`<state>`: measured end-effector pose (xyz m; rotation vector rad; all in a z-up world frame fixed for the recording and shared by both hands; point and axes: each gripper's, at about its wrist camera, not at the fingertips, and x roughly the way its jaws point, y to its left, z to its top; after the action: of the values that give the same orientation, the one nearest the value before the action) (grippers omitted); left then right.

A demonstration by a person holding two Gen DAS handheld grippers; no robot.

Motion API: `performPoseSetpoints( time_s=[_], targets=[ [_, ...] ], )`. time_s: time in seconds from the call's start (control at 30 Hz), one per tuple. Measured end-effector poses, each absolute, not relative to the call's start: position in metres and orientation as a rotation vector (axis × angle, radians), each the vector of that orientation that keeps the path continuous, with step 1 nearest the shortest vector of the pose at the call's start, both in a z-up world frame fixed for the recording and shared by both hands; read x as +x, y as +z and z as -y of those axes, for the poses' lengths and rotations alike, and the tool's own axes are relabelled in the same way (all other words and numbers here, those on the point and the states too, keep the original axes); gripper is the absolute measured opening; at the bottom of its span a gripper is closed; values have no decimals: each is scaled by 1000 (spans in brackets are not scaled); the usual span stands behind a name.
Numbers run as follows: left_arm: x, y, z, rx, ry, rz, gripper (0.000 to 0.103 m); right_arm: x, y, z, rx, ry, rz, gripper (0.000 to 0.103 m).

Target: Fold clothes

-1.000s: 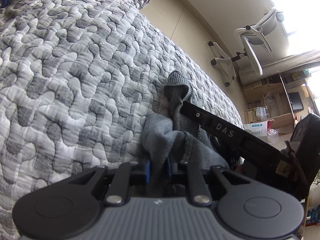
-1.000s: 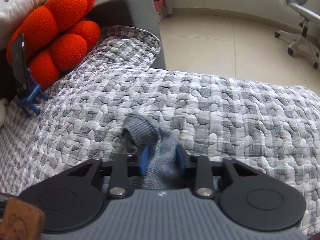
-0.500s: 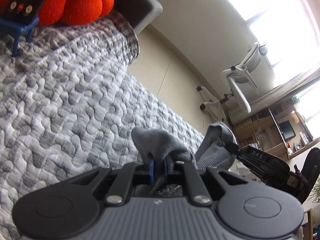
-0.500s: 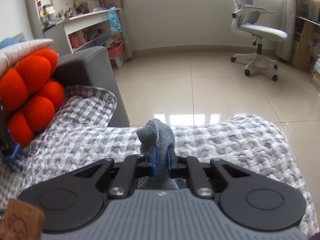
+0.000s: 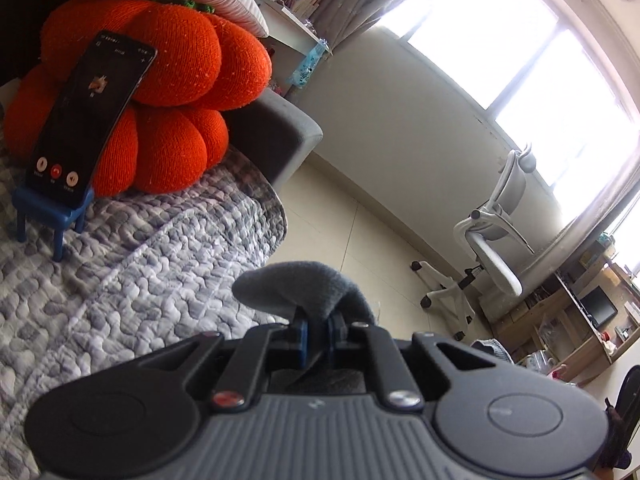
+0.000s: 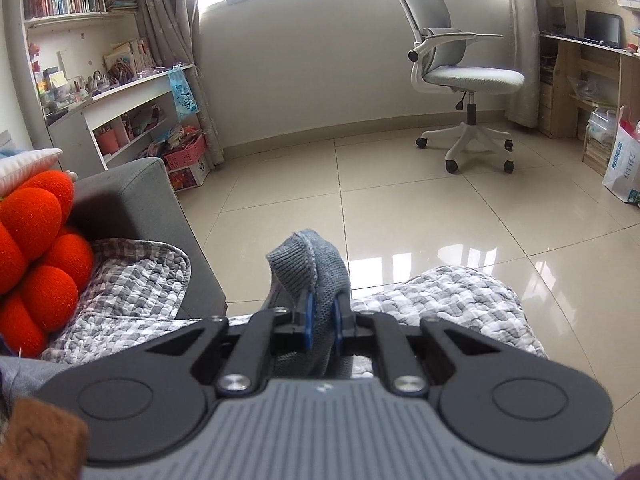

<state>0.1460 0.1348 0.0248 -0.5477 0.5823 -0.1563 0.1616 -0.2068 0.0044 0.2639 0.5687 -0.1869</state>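
- Left wrist view: the left tongs [image 5: 316, 334] are clamped on a bunched fold of the grey knit garment [image 5: 296, 290], which now rides high, off the quilt [image 5: 132, 280] of the sofa. A second ago this camera looked down onto the quilt with the garment lying crumpled there; now it looks across the room toward the window [image 5: 520, 64] and office chair [image 5: 496, 232]. So the cloth has been lifted clear, likely to let it hang straight before being laid out flat.
- Also new in this view: the orange pumpkin cushion [image 5: 176, 92] and the phone [image 5: 88, 120] on its small blue stand [image 5: 48, 212], at the sofa's back edge.
- Right wrist view: the right tongs [image 6: 322, 322] are clamped on another part of the same garment, its ribbed hem [image 6: 292, 256] poking up above the blue pads [image 6: 308, 320]. The grip looks tighter than a second ago, and the view has tilted from the quilt up to the tiled floor [image 6: 420, 216].
- Both grips appear firm; the fold itself is not yet begun.
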Motion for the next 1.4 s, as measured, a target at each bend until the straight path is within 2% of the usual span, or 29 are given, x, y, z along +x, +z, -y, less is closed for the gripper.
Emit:
performPoseSetpoints(
  time_s=[0.23,0.63,0.77,0.8,0.87,0.9,0.97,1.0,1.17,1.4],
  targets=[
    [176,30,-139,-466,-105,-567,9,179,-9,206,301,-159,-575,12],
    [207,-17,-139,-388,-15,-673,10,215,-48,198,295,-137,-680,12],
    [206,-17,-140,-404,-19,-692,12,216,-54,197,288,-138,-700,16],
    [204,-15,-140,-404,-17,-689,15,214,-53,196,286,-136,-699,22],
    [200,-10,-139,-396,-15,-681,28,210,-50,195,281,-125,-693,28],
    [198,-7,-138,-390,-14,-678,32,209,-48,195,280,-120,-692,37],
    [194,0,-138,-390,-16,-680,42,203,-45,198,281,-117,-688,46],
    [191,2,-138,-395,-19,-686,43,200,-44,201,288,-118,-691,46],
    [176,11,-131,-411,-40,-721,62,179,-41,217,354,-131,-712,47],
    [156,5,-113,-434,-80,-805,65,140,-39,245,482,-159,-751,50]
  ],
)
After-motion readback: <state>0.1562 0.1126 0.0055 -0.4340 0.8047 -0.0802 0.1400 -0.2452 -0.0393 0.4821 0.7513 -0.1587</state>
